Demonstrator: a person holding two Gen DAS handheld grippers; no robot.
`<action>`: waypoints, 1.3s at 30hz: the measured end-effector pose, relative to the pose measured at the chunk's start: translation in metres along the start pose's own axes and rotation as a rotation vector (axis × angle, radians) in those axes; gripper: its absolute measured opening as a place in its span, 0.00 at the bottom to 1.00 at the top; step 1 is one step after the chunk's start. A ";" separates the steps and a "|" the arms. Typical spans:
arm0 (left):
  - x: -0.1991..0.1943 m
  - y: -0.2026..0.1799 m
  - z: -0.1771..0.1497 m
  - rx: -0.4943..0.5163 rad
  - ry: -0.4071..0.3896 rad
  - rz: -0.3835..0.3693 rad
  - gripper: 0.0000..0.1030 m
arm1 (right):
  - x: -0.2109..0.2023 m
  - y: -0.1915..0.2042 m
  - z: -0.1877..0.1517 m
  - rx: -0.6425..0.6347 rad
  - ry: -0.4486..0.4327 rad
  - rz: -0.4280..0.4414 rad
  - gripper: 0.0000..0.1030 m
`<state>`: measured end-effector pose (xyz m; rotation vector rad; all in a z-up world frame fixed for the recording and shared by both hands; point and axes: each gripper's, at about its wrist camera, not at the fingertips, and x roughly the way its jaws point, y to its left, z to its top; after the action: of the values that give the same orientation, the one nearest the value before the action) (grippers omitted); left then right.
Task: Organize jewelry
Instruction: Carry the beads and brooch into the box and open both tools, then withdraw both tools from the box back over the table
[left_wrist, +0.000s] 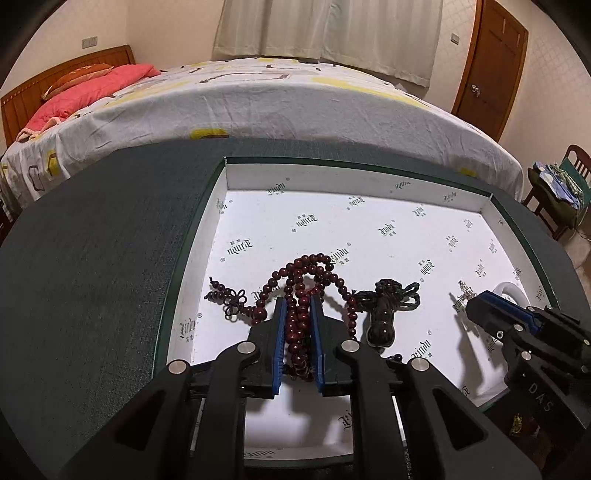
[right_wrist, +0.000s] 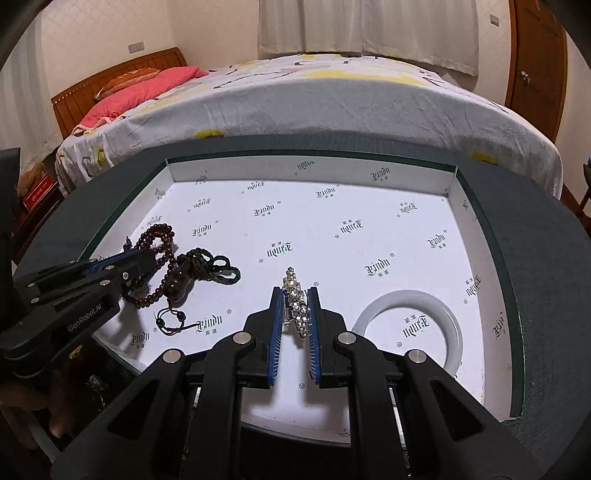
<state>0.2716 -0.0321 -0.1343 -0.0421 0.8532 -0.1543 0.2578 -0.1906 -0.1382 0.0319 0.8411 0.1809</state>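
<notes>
A white printed box (left_wrist: 354, 177) (right_wrist: 306, 173) lies open on a dark green table. My left gripper (left_wrist: 298, 301) is shut on a dark red bead necklace (left_wrist: 301, 325), whose loops rest on the box floor; it also shows in the right wrist view (right_wrist: 155, 236). My right gripper (right_wrist: 296, 293) is shut on a sparkling rhinestone piece (right_wrist: 295, 302), seen small in the left wrist view (left_wrist: 463, 295). A dark gourd pendant (left_wrist: 382, 325) (right_wrist: 177, 288) with a green cord lies between the grippers. A white bangle (right_wrist: 410, 325) (left_wrist: 511, 290) lies at the right.
The dark green table (left_wrist: 92, 258) (right_wrist: 535, 229) surrounds the box. Behind it stands a bed (left_wrist: 277, 103) with a white patterned sheet and a red pillow (left_wrist: 92, 85). A wooden door (left_wrist: 491, 62) and a chair (left_wrist: 554, 184) are at the right.
</notes>
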 end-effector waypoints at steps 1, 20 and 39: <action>0.000 0.000 0.000 0.001 0.001 0.005 0.21 | 0.000 0.000 0.000 -0.001 0.000 -0.001 0.15; 0.000 -0.005 -0.002 0.010 0.010 -0.012 0.48 | -0.008 -0.001 -0.001 -0.005 -0.026 -0.014 0.47; -0.030 -0.019 -0.001 0.031 -0.061 -0.001 0.70 | -0.037 -0.006 0.001 0.010 -0.092 -0.028 0.53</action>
<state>0.2494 -0.0459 -0.1110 -0.0183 0.7900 -0.1668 0.2347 -0.2030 -0.1109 0.0376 0.7502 0.1483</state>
